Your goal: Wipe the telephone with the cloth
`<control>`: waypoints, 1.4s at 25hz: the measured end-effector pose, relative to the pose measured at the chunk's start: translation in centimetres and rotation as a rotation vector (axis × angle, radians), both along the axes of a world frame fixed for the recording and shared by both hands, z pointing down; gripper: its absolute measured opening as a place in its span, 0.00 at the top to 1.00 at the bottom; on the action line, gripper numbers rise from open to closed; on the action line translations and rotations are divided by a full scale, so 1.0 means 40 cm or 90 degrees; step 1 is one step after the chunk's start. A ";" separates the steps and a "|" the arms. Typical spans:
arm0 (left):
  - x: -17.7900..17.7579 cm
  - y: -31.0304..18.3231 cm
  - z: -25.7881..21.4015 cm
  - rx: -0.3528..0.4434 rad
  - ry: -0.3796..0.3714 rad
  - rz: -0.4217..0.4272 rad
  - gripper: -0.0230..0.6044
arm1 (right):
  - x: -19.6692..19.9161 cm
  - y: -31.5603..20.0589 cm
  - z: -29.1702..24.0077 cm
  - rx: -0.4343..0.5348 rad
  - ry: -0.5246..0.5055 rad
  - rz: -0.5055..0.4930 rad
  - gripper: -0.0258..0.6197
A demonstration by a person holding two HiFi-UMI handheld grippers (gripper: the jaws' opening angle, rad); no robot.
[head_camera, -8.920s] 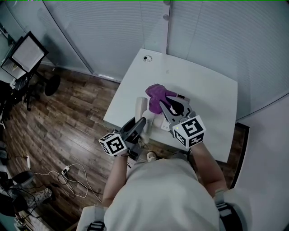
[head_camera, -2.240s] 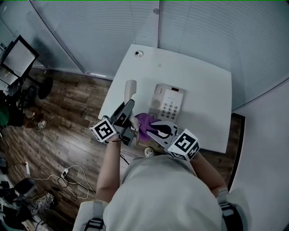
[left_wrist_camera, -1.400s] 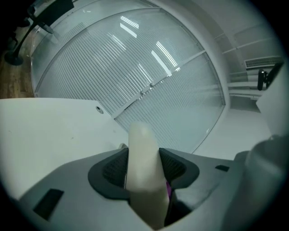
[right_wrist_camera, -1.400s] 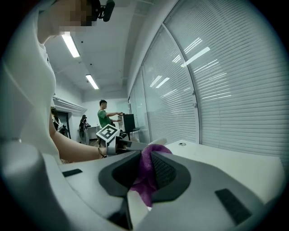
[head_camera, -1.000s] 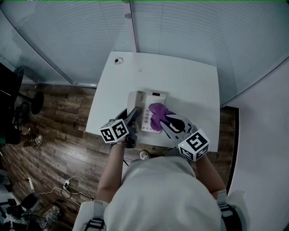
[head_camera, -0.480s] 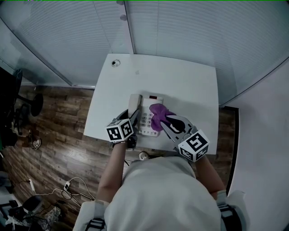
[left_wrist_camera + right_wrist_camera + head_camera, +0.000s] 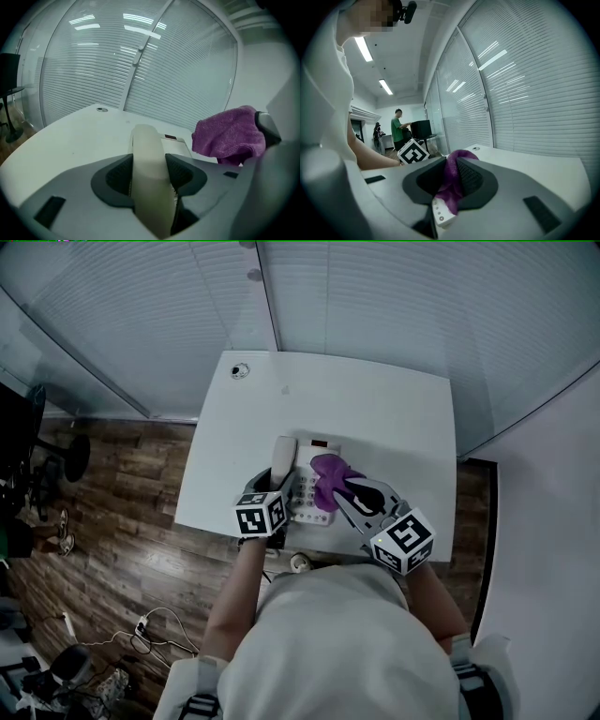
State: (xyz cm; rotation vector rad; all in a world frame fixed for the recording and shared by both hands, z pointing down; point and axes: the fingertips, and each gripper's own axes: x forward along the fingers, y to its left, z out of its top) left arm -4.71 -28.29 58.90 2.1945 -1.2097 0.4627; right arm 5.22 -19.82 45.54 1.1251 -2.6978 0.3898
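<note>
The telephone (image 7: 307,486) stands on the white counter (image 7: 375,409), close to the edge where the person stands and about in the middle of that edge. Its cream handset (image 7: 146,140) lies along the left side of the telephone body. I cannot tell if it sits fully in its cradle.

The left gripper (image 7: 149,164) points forward and downward at this handset. Its 2 fingers stand quite wide apart, but they are not empty: the near end of the handset is between them, and both dark pads press on its sides.

The right gripper (image 7: 451,176) is at the right side of the telephone and is nearly level. Its fingers are almost together and they pinch a fold of the purple cloth (image 7: 328,470). The rest of the cloth bunches in front of the fingertips and lies on the right part of the telephone, beside the keypad.

The 2 grippers are near each other, with the keypad between them.

A small round object (image 7: 242,371) lies at the far left corner of the counter, well apart from the telephone. Behind the counter there are glass walls with closed blinds (image 7: 375,296). At the left is a wooden floor (image 7: 112,502).
</note>
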 end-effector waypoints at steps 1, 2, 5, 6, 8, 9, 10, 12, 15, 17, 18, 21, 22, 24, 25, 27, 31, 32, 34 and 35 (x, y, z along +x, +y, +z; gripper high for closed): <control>0.001 0.000 0.001 0.005 -0.004 0.003 0.61 | -0.001 -0.002 0.000 0.000 0.001 0.000 0.84; 0.002 -0.002 0.001 0.010 -0.008 0.004 0.60 | -0.003 -0.005 0.000 -0.001 0.001 0.000 0.84; 0.002 -0.009 0.005 0.015 -0.018 0.001 0.60 | -0.012 -0.014 0.001 -0.002 0.000 -0.002 0.84; 0.002 -0.010 0.006 0.015 -0.021 0.000 0.61 | -0.016 -0.015 0.002 -0.002 0.001 -0.003 0.84; 0.004 -0.010 0.008 0.015 -0.025 0.002 0.60 | -0.022 -0.013 0.004 -0.002 0.003 -0.006 0.84; 0.006 -0.011 0.010 0.014 -0.025 0.005 0.61 | -0.026 -0.012 0.006 -0.002 0.004 -0.007 0.84; 0.009 -0.012 0.011 0.012 -0.022 0.009 0.61 | -0.029 -0.012 0.008 -0.002 0.005 -0.007 0.84; 0.015 -0.011 0.008 0.006 -0.007 0.018 0.59 | -0.033 -0.012 0.009 -0.002 0.006 -0.007 0.84; 0.010 0.004 -0.006 0.006 0.006 0.029 0.51 | -0.042 0.001 0.003 -0.001 0.010 -0.006 0.84; -0.001 0.022 -0.013 0.009 0.007 0.032 0.49 | -0.047 0.014 -0.001 0.002 0.012 -0.002 0.84; -0.007 0.029 -0.016 0.011 0.009 0.031 0.48 | -0.049 0.017 -0.002 0.004 0.012 0.000 0.84; -0.031 0.040 -0.030 0.018 0.021 0.020 0.47 | -0.057 0.017 -0.002 0.009 0.013 0.011 0.84; -0.041 0.045 -0.036 0.021 0.026 0.015 0.47 | -0.062 0.017 -0.002 0.011 0.013 0.015 0.84; -0.063 0.057 -0.052 0.023 0.035 0.003 0.47 | -0.072 0.019 -0.004 0.014 0.015 0.026 0.84; -0.077 0.065 -0.059 0.023 0.037 -0.004 0.48 | -0.078 0.021 -0.005 0.016 0.014 0.031 0.84; -0.106 0.081 -0.076 0.024 0.041 -0.021 0.48 | -0.092 0.027 -0.007 0.018 0.010 0.039 0.84; -0.159 0.112 -0.114 0.045 0.049 -0.044 0.62 | -0.132 0.042 -0.008 0.021 0.000 0.040 0.84; -0.171 0.118 -0.122 0.050 0.049 -0.050 0.67 | -0.142 0.046 -0.008 0.022 0.000 0.038 0.84; -0.189 0.128 -0.139 0.056 0.055 -0.064 0.73 | -0.159 0.055 -0.008 0.023 0.001 0.033 0.84; -0.196 0.134 -0.146 0.058 0.059 -0.070 0.76 | -0.165 0.058 -0.008 0.023 0.001 0.031 0.84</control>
